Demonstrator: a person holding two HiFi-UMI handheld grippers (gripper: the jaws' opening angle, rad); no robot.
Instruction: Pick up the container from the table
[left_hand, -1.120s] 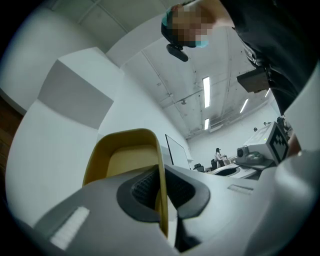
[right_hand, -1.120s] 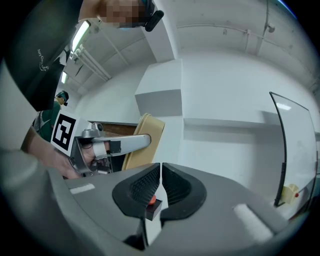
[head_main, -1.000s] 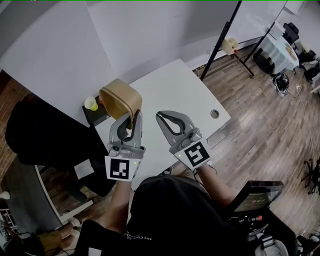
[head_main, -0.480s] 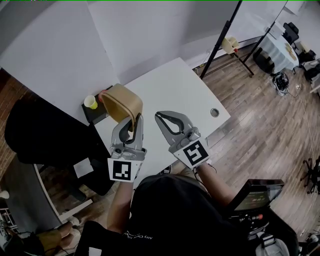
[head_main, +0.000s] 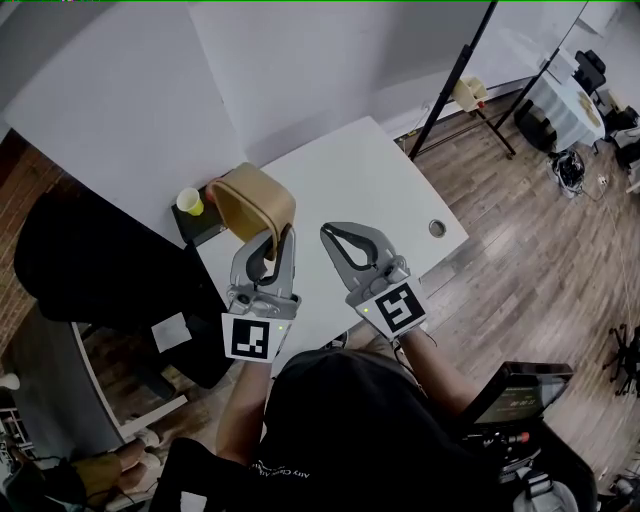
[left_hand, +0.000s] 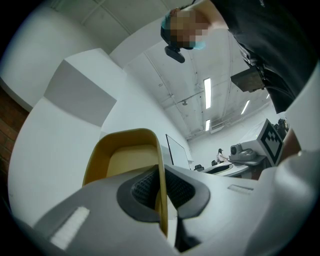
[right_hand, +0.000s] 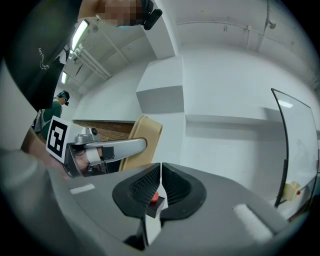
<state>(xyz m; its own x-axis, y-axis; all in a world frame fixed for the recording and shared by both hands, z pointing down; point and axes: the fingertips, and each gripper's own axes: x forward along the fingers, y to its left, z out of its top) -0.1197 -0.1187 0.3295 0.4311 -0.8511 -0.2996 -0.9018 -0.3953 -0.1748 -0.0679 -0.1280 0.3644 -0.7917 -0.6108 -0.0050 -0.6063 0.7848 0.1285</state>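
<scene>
Pinching container (head_main: 252, 198) rim, left gripper (head_main: 276, 243); mouth tipped sideways

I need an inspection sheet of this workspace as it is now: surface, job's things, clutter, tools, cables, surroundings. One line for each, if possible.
Surface: white table, bare except for a round hole near its right edge.
Job's things: tan container, held tilted above the table's left end.
Clutter: yellow cup on a dark box beside the table.
Tools: left tool shut on the container's wall; right tool shut, holding nothing.
Cables: nothing seen on the table.
Surroundings: wooden floor, white wall, black stand, screen at lower right.
</scene>
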